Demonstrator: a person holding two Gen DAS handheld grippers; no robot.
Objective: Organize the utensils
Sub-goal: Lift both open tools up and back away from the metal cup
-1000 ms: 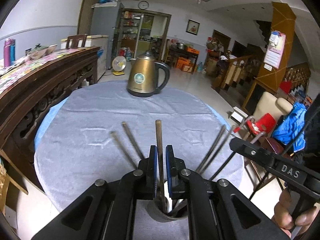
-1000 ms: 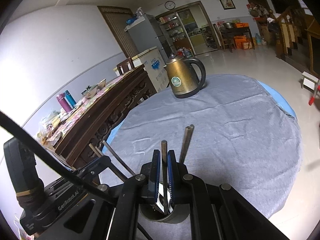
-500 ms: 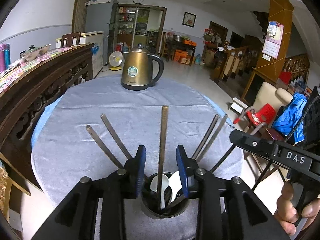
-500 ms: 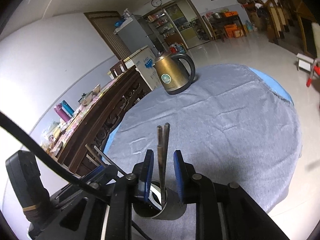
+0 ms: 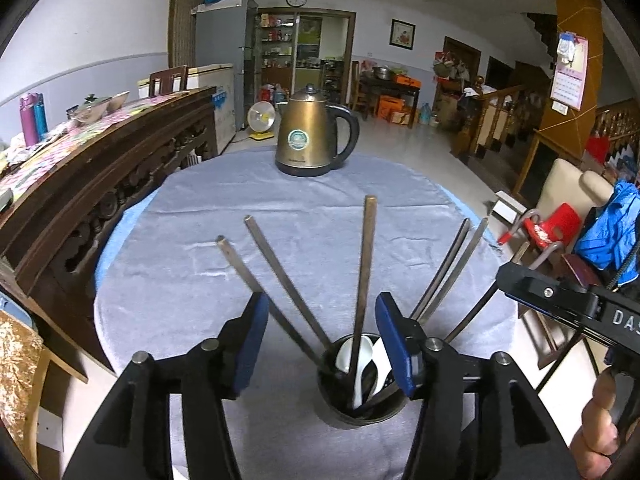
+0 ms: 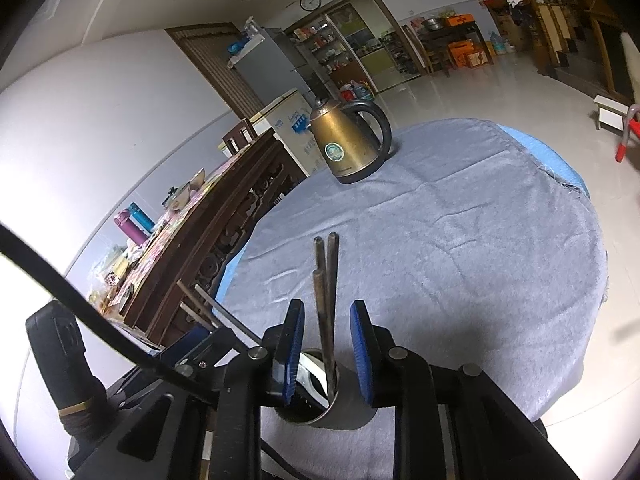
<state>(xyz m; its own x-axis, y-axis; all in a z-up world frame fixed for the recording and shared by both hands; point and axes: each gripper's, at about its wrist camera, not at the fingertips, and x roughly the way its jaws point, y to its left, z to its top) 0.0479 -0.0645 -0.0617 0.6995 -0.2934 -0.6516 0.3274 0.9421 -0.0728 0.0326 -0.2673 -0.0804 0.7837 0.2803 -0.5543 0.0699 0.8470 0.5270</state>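
Note:
A dark round utensil cup (image 5: 360, 396) stands on the grey tablecloth near the table's front edge. It holds several metal chopsticks fanned outward and a white spoon (image 5: 356, 356). My left gripper (image 5: 322, 340) hovers just above the cup, and its jaws are opening. One brown chopstick (image 5: 366, 272) rises between them, clear of both blue pads. In the right wrist view the same cup (image 6: 316, 404) sits under my right gripper (image 6: 327, 350), whose jaws are also opening. A pair of chopsticks (image 6: 326, 300) stands between them untouched.
A bronze electric kettle (image 5: 312, 136) stands at the far side of the round table (image 5: 280, 208). A carved dark wooden sideboard (image 5: 100, 168) with bottles and dishes runs along the left. Chairs and a red stool are beyond the table's right edge.
Both grippers were shut on a chopstick a second ago. Both have since spread their jaws, and the chopsticks now rest free in the cup.

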